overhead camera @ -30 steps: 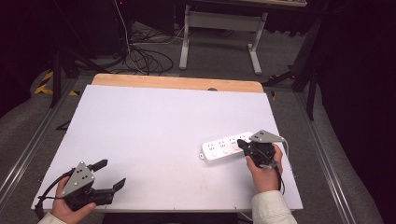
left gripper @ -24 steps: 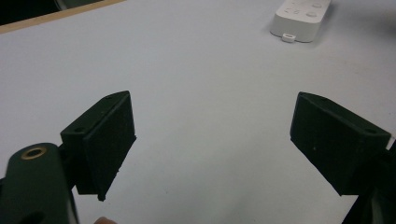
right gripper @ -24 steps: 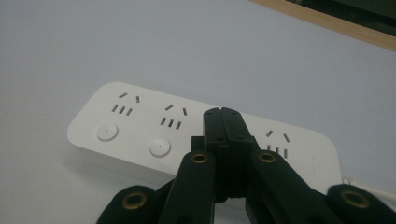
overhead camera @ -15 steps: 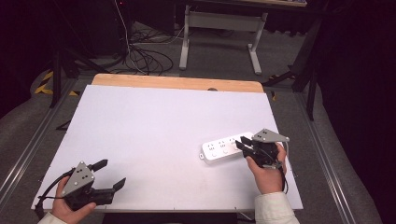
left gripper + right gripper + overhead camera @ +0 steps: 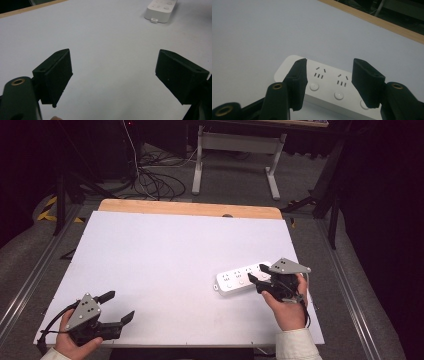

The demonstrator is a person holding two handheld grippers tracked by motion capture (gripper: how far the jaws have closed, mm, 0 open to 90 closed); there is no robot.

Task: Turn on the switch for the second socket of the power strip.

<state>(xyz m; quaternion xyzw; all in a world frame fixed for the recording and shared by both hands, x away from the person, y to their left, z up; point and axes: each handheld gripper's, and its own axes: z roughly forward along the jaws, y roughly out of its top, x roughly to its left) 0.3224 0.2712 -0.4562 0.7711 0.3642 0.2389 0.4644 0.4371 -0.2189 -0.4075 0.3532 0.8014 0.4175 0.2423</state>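
A white power strip (image 5: 243,278) lies flat on the white tabletop (image 5: 165,255), toward the right side and a bit nearer the person than the middle. Its long way runs from left to right, with the right end tipped a little toward the far edge. The right gripper (image 5: 257,274) is right at that end, and its jaws are part way open with nothing in them. In the right gripper view the strip (image 5: 329,85) sits just under and between the two jaws, with its sockets and round buttons showing in the gap, so the jaws stand along its length, not across it. The left gripper (image 5: 119,307) is well apart, down at the near left corner, jaws wide open and empty. The right hand is much the nearer one, so it looks best placed to take the strip.
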